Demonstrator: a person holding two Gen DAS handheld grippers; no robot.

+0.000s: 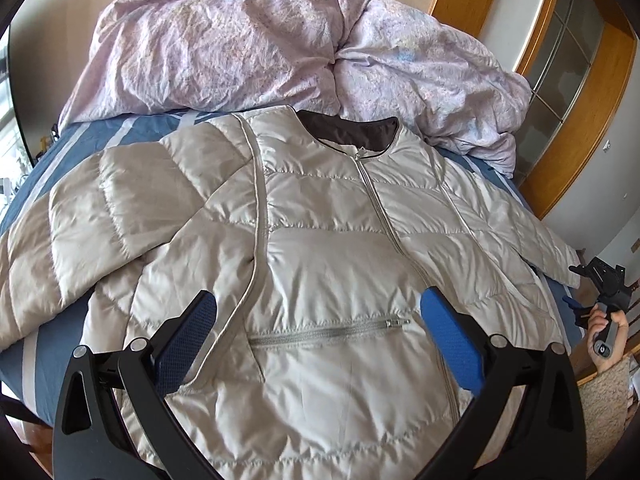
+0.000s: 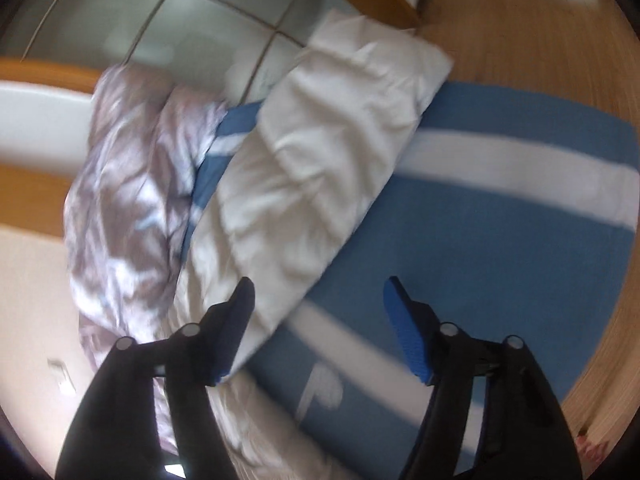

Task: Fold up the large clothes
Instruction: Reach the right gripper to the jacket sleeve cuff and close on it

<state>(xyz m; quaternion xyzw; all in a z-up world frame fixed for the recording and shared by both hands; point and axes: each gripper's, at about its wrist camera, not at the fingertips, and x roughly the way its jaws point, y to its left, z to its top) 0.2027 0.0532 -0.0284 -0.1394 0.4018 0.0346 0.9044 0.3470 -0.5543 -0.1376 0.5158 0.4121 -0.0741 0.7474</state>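
Left gripper (image 1: 318, 306) jaws released, spread wide over the lower front of the grey puffer jacket (image 1: 320, 240), gripping nothing. Right gripper (image 2: 318, 292) jaws also apart with nothing pinched; the jacket's right sleeve (image 2: 320, 140) runs past its left finger, blurry view, contact unclear. From the left wrist view the right gripper sits off the bed's right edge in a hand (image 1: 606, 334). Jacket lies face up, zipped, flat on the blue striped bed (image 1: 80, 140), collar far, hem near, left sleeve (image 1: 100, 208) spread left, crumpled lilac duvet (image 1: 280, 48) just beyond the collar. Risks, as judgement: slick puffy shell may slip out of a shallow pinch; a grab at the sleeve could catch the sheet too; folding towards the far side could snag the duvet; padding may spring a fold open.
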